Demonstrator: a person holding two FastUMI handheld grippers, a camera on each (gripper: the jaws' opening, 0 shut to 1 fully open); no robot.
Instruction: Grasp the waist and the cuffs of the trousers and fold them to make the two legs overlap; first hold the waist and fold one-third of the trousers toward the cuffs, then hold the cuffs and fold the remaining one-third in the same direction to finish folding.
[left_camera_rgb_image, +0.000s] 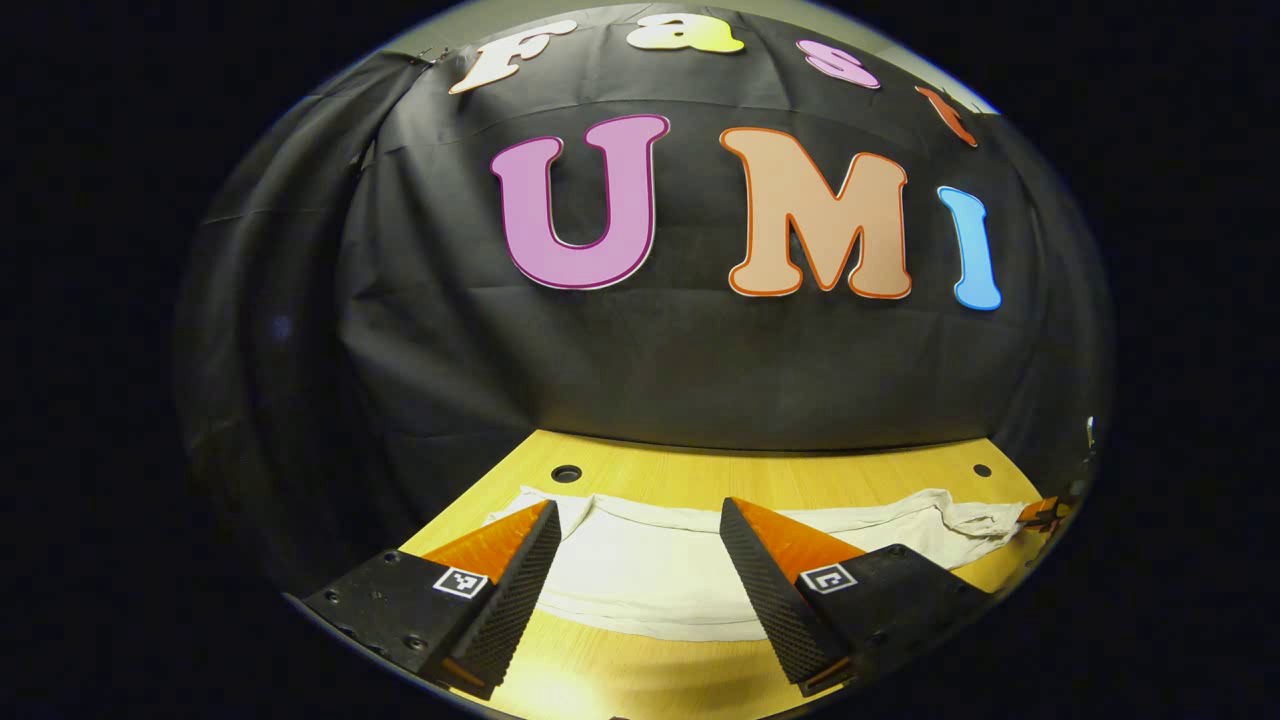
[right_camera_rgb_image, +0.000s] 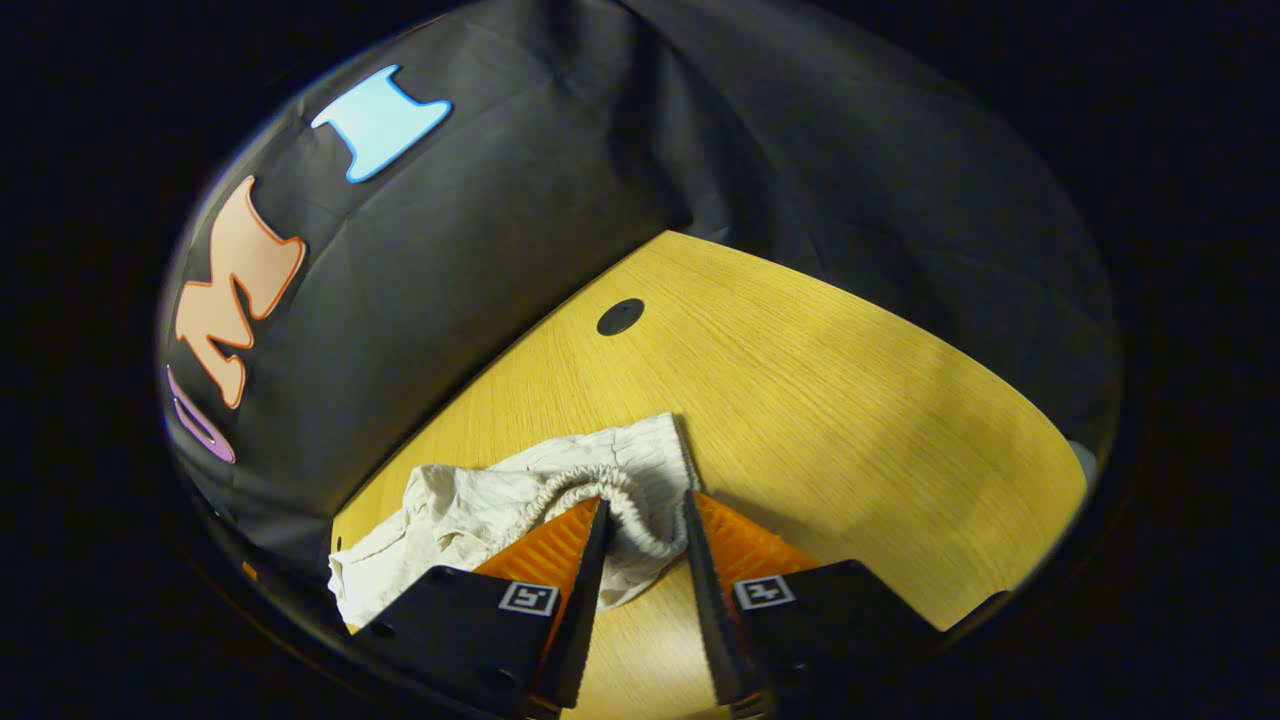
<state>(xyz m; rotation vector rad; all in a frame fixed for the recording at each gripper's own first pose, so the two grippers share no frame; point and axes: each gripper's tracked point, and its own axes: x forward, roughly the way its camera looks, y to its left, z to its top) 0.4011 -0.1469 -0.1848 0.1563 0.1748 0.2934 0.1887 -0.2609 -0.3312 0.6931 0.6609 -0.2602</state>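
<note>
White trousers lie stretched left to right across the yellow wooden table. In the left gripper view, my left gripper hangs open and wide above the leg part, with nothing between its fingers. The rumpled waist end is at the far right, where a bit of the other gripper shows. In the right gripper view, my right gripper is low at the table, its fingers straddling the elastic waistband with a narrow gap. The bunched cloth lies between and just beyond the fingertips.
Round cable holes sit in the table near the black cloth wall. Bare table spreads to the right of the waist in the right gripper view. The wall closes the table's back edge.
</note>
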